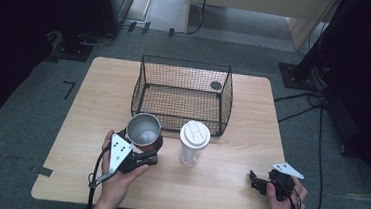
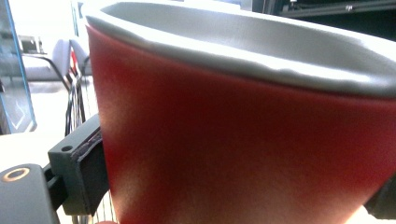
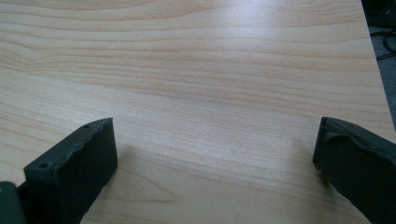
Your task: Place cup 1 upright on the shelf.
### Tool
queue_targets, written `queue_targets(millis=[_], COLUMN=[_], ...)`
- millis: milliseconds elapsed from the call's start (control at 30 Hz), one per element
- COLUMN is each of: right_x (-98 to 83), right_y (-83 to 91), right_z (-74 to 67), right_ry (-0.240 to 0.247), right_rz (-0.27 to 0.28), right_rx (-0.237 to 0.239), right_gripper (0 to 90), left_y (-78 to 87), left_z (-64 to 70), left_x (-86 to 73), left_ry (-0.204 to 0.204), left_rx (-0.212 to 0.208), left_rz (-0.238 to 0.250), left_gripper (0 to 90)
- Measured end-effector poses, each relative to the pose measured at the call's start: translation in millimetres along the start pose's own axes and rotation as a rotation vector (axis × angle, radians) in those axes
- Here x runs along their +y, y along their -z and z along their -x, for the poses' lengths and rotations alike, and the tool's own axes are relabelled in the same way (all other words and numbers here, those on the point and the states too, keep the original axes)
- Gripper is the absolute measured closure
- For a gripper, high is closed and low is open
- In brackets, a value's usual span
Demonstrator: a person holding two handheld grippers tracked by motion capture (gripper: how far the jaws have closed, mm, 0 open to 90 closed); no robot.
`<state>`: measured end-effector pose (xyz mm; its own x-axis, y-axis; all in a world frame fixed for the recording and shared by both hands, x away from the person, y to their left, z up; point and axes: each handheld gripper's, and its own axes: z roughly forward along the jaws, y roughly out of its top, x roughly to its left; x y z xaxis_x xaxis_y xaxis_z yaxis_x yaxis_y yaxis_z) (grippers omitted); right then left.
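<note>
So far the basket (image 1: 182,94) at upper centre of the high view is empty; nothing is packed yet. The cup (image 1: 144,130), left of centre, is pinched by the left gripper (image 1: 144,151), jaws pressed on its red wall (image 2: 243,154). The tumbler (image 1: 193,143) is untouched. The right gripper (image 1: 262,183), lower right, is spread wide over bare table (image 3: 201,93).

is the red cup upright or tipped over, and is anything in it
Upright and empty: the red cup stands mouth-up between the left tongs, and the high view shows only its bare shiny metal inside.
</note>
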<state>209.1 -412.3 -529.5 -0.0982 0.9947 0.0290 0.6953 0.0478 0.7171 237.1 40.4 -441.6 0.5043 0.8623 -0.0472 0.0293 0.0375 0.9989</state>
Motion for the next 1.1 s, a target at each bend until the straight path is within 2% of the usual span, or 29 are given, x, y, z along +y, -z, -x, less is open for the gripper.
queue_targets(millis=[100, 233, 433, 533, 767, 867, 933, 1000, 1100], right_x=[0.0, 0.0, 0.0, 0.0, 0.0, 0.1, 0.1, 0.1, 0.0], right_y=[0.0, -0.1, -0.1, -0.1, -0.1, 0.0, 0.0, 0.0, -0.1], right_z=[0.0, 0.1, 0.1, 0.0, -0.1, -0.3, -0.3, -0.2, -0.3], right_ry=[0.0, 0.0, 0.001, 0.001, 0.0, -0.003, -0.003, -0.001, -0.002], right_rz=[0.0, 0.001, 0.002, 0.001, 0.001, 0.0, 0.0, 0.001, 0.002], right_rx=[0.0, 0.0, -0.001, -0.001, -0.001, -0.001, 0.0, -0.001, -0.002], right_gripper=[0.0, 0.0, 0.0, 0.0, 0.0, 0.0, 0.0, 0.0, 0.0], left_y=[-9.0, -16.5, -33.8, -43.9, -58.0, -66.7, -74.2, -85.7, -93.2], left_z=[0.2, -0.8, -3.5, -5.5, -9.6, -12.8, -15.3, -19.5, -22.1], left_x=[11.7, 20.1, 27.1, 35.2, 42.1, 42.4, 41.1, 39.1, 39.2], left_ry=[-0.04, -0.041, -0.034, -0.023, -0.003, 0.012, 0.004, 0.016, 0.028], left_rx=[-0.012, -0.011, 0.014, 0.027, 0.046, 0.057, 0.066, 0.08, 0.089], left_rz=[0.036, 0.055, 0.137, 0.149, 0.165, 0.157, 0.15, 0.14, 0.129], left_gripper=[5.9, 6.0, 6.1, 6.2, 6.2, 6.3, 6.3, 6.3, 6.3])
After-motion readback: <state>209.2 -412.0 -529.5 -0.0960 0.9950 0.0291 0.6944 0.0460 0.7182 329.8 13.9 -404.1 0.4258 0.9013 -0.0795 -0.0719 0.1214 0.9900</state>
